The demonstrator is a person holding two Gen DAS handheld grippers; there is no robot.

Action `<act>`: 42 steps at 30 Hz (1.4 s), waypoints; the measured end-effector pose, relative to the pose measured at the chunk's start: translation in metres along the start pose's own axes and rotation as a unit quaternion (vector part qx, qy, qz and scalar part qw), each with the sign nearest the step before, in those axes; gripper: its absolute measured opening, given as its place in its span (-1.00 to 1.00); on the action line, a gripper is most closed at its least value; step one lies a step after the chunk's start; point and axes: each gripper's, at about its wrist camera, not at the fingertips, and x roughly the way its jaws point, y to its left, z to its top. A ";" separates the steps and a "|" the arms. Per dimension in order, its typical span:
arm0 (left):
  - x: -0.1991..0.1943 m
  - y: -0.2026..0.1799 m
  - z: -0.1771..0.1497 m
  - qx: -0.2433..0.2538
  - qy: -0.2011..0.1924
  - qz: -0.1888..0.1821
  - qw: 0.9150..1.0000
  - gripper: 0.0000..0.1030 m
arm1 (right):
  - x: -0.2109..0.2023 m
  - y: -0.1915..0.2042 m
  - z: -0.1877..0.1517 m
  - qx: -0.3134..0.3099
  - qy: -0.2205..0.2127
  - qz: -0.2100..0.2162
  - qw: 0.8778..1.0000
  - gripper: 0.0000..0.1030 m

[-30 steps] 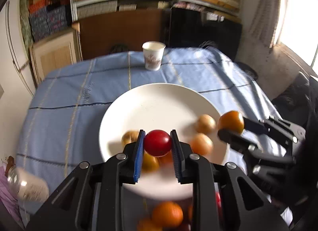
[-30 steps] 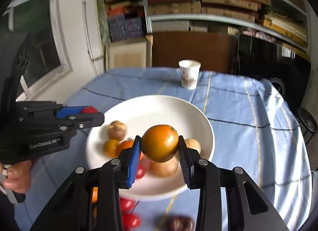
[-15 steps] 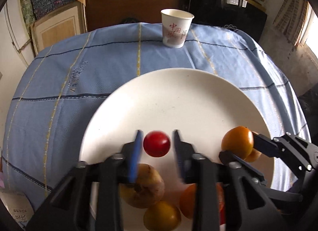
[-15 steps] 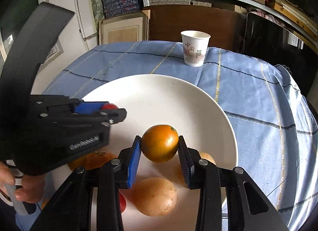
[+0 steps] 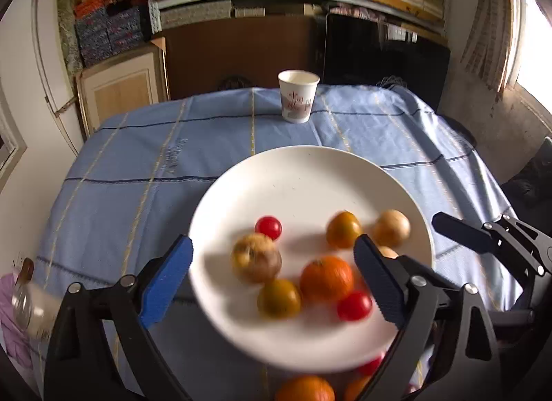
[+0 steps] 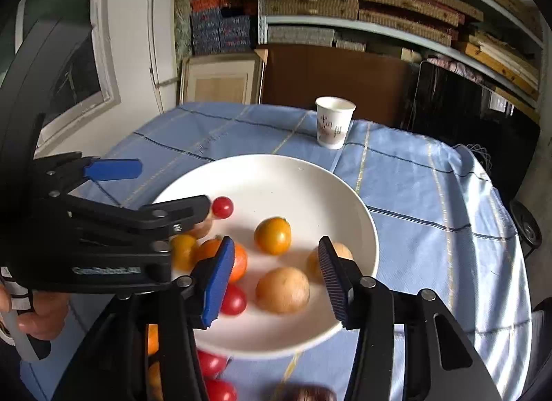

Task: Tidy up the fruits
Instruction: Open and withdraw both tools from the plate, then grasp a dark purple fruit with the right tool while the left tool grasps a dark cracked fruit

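Two grippers hang open over a round white plate (image 5: 241, 325) of fruit.

At the left edge of the table a small bottle (image 5: 29, 301) lies tipped on the soft blue cloth (image 5: 138, 194). The left gripper (image 5: 272, 277) has just been opening; its blue ridged pads stand wide apart with nothing pinched. Under it, on the smooth plate, sit a small shiny red tomato (image 5: 268, 227), a bumpy brown fruit (image 5: 257, 258), a round orange (image 5: 327, 278) and more little balls. The right gripper (image 6: 276, 280) has just been opening too, and the yellow-orange tomato (image 6: 272, 235) lies loose on the plate, free of its pads. More fruit sits on the cloth at the near edge. A paper cup (image 6: 334, 122) stands upright at the far edge.
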 end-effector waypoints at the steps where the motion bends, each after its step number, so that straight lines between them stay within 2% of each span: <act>1: -0.009 0.000 -0.006 0.000 -0.004 0.001 1.000 0.83 | -0.011 0.000 -0.006 0.003 -0.009 0.000 1.000 0.05; 4: -0.040 0.003 -0.034 -0.003 -0.032 0.007 0.999 0.87 | -0.038 -0.004 -0.025 0.014 -0.033 -0.004 0.999 0.19; 8: -0.065 0.012 -0.077 -0.009 -0.058 0.024 0.998 0.91 | -0.060 -0.020 -0.057 0.027 -0.063 -0.042 0.997 0.32; 12: -0.060 0.029 -0.118 -0.030 -0.034 0.032 0.998 0.91 | -0.054 -0.048 -0.083 0.074 -0.031 -0.036 0.996 0.32; 14: -0.053 0.036 -0.133 -0.035 -0.006 0.054 0.998 0.91 | -0.049 -0.058 -0.096 0.094 -0.009 -0.040 0.995 0.32; 16: -0.052 0.042 -0.143 -0.044 0.004 0.074 0.996 0.91 | -0.046 -0.059 -0.102 0.097 0.007 -0.040 0.994 0.32; 17: -0.052 0.046 -0.147 -0.051 0.006 0.076 0.996 0.91 | -0.044 -0.057 -0.105 0.097 0.013 -0.038 0.994 0.32; 22: -0.051 0.055 -0.158 -0.076 0.033 0.036 0.996 0.91 | -0.034 -0.041 -0.111 0.071 0.036 -0.036 0.996 0.32; 25: -0.048 0.052 -0.164 -0.072 0.044 0.037 0.996 0.91 | -0.026 -0.035 -0.113 0.057 0.053 -0.034 0.996 0.32; 35: -0.050 0.044 -0.162 -0.064 0.045 0.028 0.997 0.91 | -0.006 -0.030 -0.119 0.048 0.095 -0.028 0.994 0.33; 42: -0.051 0.045 -0.163 -0.066 0.046 0.024 0.996 0.91 | -0.004 -0.025 -0.115 0.038 0.090 -0.030 0.995 0.32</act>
